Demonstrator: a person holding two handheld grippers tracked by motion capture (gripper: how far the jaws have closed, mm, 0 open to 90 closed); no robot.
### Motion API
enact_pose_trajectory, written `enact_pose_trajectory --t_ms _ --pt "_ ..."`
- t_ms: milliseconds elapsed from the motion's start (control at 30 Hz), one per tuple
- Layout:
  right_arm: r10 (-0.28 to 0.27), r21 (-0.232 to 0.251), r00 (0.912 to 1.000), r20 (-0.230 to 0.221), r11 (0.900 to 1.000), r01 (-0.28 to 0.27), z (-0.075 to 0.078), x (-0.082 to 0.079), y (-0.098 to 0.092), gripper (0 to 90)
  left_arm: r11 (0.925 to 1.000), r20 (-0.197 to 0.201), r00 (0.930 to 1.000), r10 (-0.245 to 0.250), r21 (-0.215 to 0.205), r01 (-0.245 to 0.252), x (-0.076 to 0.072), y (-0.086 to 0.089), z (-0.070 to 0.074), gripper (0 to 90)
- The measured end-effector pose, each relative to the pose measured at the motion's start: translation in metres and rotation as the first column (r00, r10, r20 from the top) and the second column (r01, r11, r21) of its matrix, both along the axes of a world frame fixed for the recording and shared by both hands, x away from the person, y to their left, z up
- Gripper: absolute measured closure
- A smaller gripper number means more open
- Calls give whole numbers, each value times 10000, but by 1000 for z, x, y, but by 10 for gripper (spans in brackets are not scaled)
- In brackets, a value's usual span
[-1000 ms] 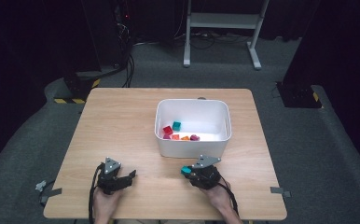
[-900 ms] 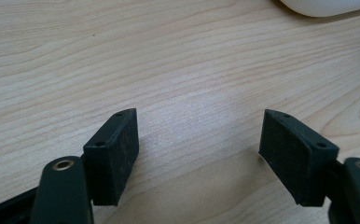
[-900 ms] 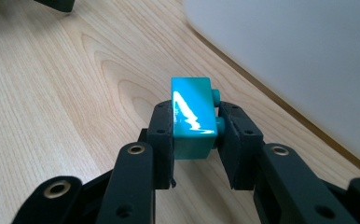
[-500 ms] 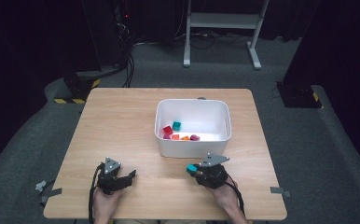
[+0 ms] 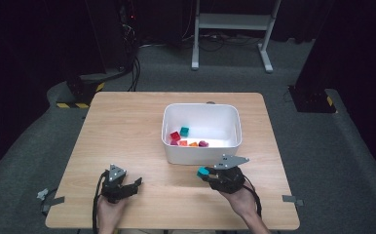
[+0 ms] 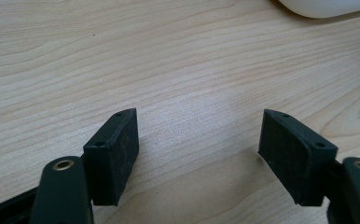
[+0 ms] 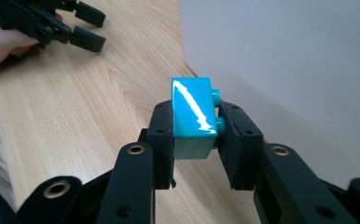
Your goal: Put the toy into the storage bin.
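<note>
Black grippers; flat fingers (image 6: 115, 154) with small screws; grey three-cornered top plates; black cables.

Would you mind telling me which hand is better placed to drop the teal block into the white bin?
The right. Its tongs are shut on the teal block beside the white bin, while the left tongs rest open and empty, farther off.
</note>
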State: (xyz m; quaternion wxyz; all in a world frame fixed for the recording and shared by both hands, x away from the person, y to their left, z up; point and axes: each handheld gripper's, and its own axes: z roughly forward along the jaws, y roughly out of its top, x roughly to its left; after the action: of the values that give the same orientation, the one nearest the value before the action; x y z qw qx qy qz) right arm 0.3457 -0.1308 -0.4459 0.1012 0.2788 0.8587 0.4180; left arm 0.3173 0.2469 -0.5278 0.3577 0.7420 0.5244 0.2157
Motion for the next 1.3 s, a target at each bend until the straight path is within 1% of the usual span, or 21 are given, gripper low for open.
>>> enact_pose_trajectory --t_ms 100,133,167,200,333,367,400,633,667,733,800,933,1033,1167,1300 --pt "67 40 10000 73 10000 -68 10 0 -2 676 10000 2 10000 -1 -10 1 0 0 0 285" --pt "67 40 10000 73 10000 -68 10 0 -2 676 10000 2 10000 -1 -10 1 0 0 0 284" --pt "110 148 9998 156 9998 -112 19 1 -4 676 10000 11 10000 -7 6 7 0 0 0 283" --pt "118 177 9998 147 9998 -120 21 1 -5 676 10000 11 10000 -6 11 6 0 0 0 284" --pt "153 354 9996 257 9992 -162 38 3 -9 676 10000 11 10000 -5 6 5 0 0 0 285" --pt "153 354 9996 257 9992 -162 38 3 -9 676 10000 11 10000 -5 6 5 0 0 0 285" --pt "118 467 9996 250 9988 -130 47 5 -12 676 10000 8 10000 -5 -2 5 0 0 0 285" --pt "-25 788 9995 323 9969 0 73 13 -18 676 10000 7 10000 -13 -4 13 0 0 0 281" --pt "-83 807 9993 375 9967 52 77 15 -19 676 10000 2 10000 -22 -10 22 0 0 0 281" --pt "-181 883 9992 342 9960 151 82 19 -20 676 10000 4 10000 -19 -4 19 0 0 0 281" --pt "-318 979 9991 282 9948 289 88 26 -22 676 10000 3 10000 -24 0 24 0 0 0 281" --pt "-617 1026 9976 303 9930 583 96 37 -25 675 10000 -7 10000 -76 61 76 0 0 0 277" --pt "-849 1011 9958 349 9916 810 100 44 -26 675 9999 -12 10000 -98 52 98 0 0 0 276" --pt "-1137 1028 9932 265 9885 1105 101 54 -28 674 9999 -11 10000 -85 67 85 0 0 0 276" --pt "-1302 866 9912 241 9880 1277 101 60 -27 674 9999 -11 10000 -87 58 87 0 0 0 277"
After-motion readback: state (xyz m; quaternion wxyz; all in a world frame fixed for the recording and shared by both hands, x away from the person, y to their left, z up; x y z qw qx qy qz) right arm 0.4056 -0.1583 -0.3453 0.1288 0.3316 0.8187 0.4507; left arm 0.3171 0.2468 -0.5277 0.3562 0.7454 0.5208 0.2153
